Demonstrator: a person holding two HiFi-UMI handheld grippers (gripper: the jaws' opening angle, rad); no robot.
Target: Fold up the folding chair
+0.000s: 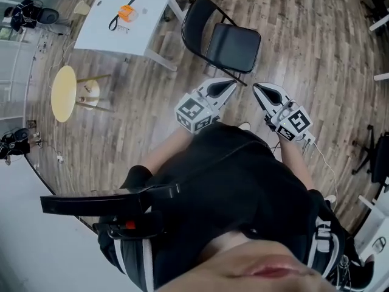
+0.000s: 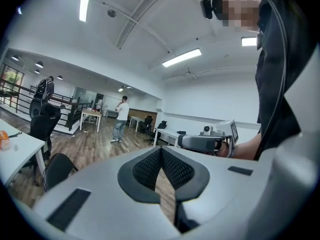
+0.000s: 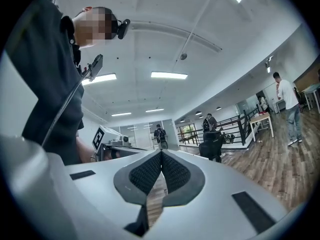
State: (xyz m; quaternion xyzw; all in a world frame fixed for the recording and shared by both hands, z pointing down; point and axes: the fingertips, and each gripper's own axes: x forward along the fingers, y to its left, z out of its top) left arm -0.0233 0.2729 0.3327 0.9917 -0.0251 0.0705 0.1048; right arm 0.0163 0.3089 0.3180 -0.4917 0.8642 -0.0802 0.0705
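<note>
The chair [image 1: 222, 40] stands unfolded on the wooden floor [image 1: 304, 35], seat down, with its back towards the white bench [image 1: 106, 32]. Neither tool touches it; both hover just short of its seat, side by side.

The left tool [image 1: 230, 85] is closed, its dark pads pressed together with nothing between them. The right tool [image 1: 258, 88] is the same: jaws together and empty. The marker cubes sit near the person's torso and the tips point out towards the chair.

On the bench lie a small orange item [image 1: 126, 13] and a black strap [image 1: 123, 7], close together near its far side. A round yellow stool [image 1: 64, 93] stands off to the left, well apart from the chair. Further down the room another person [image 2: 120, 119] stands on the floor near other desks.
</note>
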